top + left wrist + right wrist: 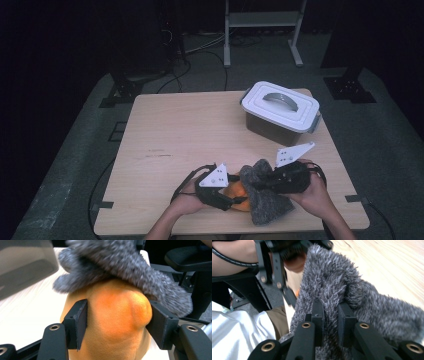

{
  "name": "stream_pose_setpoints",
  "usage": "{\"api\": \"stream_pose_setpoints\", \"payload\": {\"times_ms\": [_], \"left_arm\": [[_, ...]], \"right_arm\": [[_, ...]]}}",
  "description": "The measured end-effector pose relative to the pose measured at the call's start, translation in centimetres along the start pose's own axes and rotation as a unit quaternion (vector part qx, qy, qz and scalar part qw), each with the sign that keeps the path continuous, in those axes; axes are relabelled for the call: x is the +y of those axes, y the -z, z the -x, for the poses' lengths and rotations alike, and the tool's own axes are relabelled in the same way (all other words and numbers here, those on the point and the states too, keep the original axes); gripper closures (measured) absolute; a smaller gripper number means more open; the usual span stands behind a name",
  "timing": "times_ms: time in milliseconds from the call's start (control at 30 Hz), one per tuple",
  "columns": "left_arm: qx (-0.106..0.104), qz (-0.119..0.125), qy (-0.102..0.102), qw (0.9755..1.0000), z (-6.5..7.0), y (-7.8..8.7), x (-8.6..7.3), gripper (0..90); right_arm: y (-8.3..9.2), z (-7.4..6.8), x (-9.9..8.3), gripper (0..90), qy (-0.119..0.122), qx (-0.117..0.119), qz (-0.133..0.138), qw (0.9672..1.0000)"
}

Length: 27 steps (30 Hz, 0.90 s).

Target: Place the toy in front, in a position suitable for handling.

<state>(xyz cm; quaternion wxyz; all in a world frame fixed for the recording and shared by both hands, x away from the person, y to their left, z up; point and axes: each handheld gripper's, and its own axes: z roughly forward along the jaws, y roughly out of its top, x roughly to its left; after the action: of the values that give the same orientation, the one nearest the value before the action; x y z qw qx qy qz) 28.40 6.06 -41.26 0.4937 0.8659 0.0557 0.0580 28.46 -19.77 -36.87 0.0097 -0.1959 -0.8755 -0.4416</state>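
- Table [170, 130]: light wood top, dark floor around it. No brand, label or other writing can be read on anything in the 3 views.
- Left gripper [235, 197]: held in the person's left hand [187, 200] at the near edge of the table. In the left gripper view its 2 black jaws press on either side of a soft orange object [117, 315], which bulges between them. Clamped on it.
- Orange object: in the high view it sits at the near centre of the table, between the 2 grippers, mostly covered; a small orange patch [239, 191] is visible.
- Grey fuzzy cloth [265, 197]: draped over the top and far side of the orange object, touching it; in the left gripper view it lies across the upper part of the object [130, 262].
- Right gripper [262, 182]: held in the person's right hand [315, 192]. In the right gripper view its 2 jaws stand narrow with a fold of the grey cloth [332, 302] pinched between them.
- Lidded container [281, 112]: white lid with a grey handle, grey side latches, far right of the table, well apart from both grippers.
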Motion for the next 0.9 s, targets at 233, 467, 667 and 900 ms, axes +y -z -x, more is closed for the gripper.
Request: {"api": "stream_pose_setpoints", "payload": {"times_ms": [233,467,667,900], "left_arm": [[-0.003,-0.011,0.027,0.9996,-1.5,1.2,-1.1,37.1],[0.006,-0.002,0.023,0.9997,-1.2,1.4,0.0,26.3],[0.018,-0.013,0.016,0.9996,-1.1,1.0,-0.2,34.6],[0.018,-0.015,0.036,0.9991,-2.0,1.7,-1.1,34.7]], "right_arm": [[0.3,2.1,-1.9,77.3,-0.039,-0.008,-0.002,0.9992],[-0.7,1.1,-1.4,77.2,-0.021,-0.008,0.001,0.9997],[-1.0,0.7,-1.0,77.0,-0.009,-0.018,-0.006,0.9998],[-0.8,2.3,-2.4,77.1,-0.040,-0.012,-0.004,0.9991]]}}
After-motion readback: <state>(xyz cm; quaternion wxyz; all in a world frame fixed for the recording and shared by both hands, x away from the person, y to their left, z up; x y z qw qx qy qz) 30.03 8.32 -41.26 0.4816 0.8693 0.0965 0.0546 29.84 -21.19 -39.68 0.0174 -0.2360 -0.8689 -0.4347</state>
